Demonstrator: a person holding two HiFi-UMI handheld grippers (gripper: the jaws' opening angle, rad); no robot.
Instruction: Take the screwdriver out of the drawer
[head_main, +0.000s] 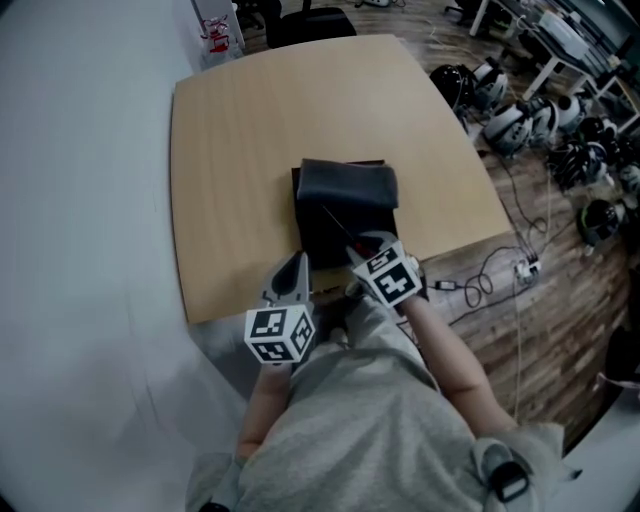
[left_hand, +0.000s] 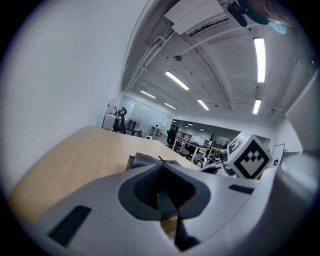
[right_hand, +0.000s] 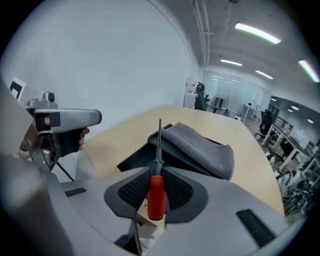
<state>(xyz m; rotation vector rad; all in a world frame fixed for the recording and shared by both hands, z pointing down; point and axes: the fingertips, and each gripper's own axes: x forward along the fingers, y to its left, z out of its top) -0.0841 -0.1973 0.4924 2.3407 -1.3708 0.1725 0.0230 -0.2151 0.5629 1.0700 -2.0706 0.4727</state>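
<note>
1. Right tool (head_main: 362, 246) lies closest under the head camera, at the near edge of the wooden surface (head_main: 240, 130). Its jaws are clamped on the orange handle of the screwdriver (right_hand: 156, 192), and the thin metal shaft sticks out ahead, towards the far side.
2. So the screwdriver is in that grip, above the near end of the black drawer (head_main: 322, 240) and seemingly clear of it.
3. Left tool (head_main: 297, 266) hovers just left of the right one, its jaws closed together with nothing between them.
4. Handling, as I judge it: the screwdriver is small, light and rigid, and not fragile. Its handle looks smooth, so it could pivot or slide between the pads if the squeeze is slack, though the ribbed pads help. The middle of the handle, where it is held here, is the best place to grip. The shaft is too thin and slick to pinch securely.
5. Count: one screwdriver, one drawer, one folded grey cloth (head_main: 348, 185) lying over the drawer's far part, two tools and one surface.
</note>
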